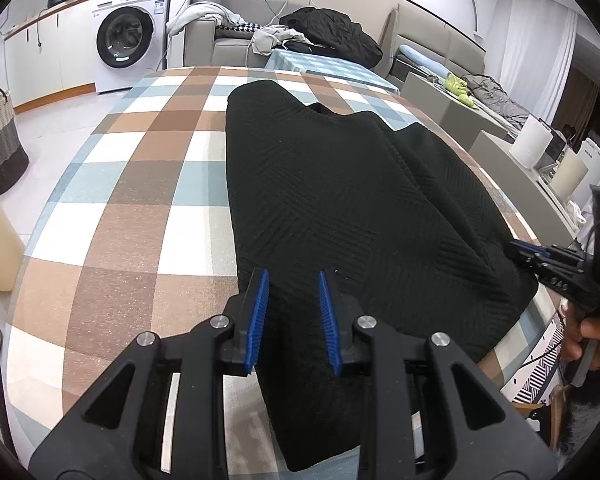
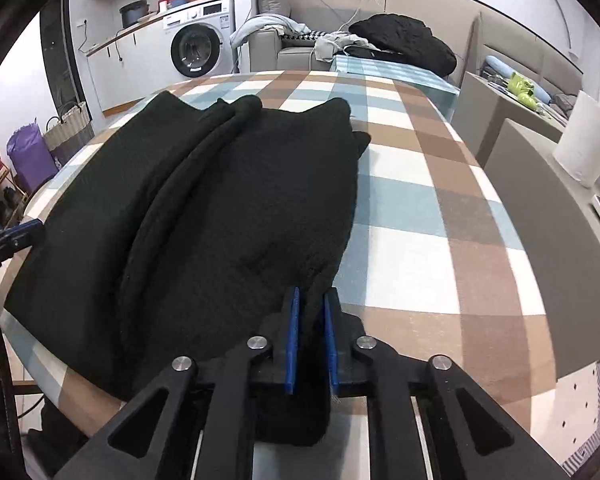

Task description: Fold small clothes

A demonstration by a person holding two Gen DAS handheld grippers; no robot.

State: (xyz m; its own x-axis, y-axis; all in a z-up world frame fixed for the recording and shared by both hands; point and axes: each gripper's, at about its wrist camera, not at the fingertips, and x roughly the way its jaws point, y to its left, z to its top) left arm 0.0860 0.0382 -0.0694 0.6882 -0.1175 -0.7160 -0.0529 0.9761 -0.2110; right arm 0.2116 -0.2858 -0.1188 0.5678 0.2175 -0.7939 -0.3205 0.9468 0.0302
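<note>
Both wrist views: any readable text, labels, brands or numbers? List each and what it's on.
None can be read for certain.
Washing machine: brand mark, panel display and door sticker are too small and blurred.
White appliance at the right edge of the left view: dark lettering, blurred.
Left tongs body at the left edge of the right view: white letters, cut off by the frame.
Black garment, checked tablecloth: no text.

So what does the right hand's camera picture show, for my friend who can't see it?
The right tool, two blue-padded fingers, pinches the near edge of a black garment. The garment lies partly folded on a checked tablecloth of brown, blue and white. A washing machine and a sofa stand behind.
</note>
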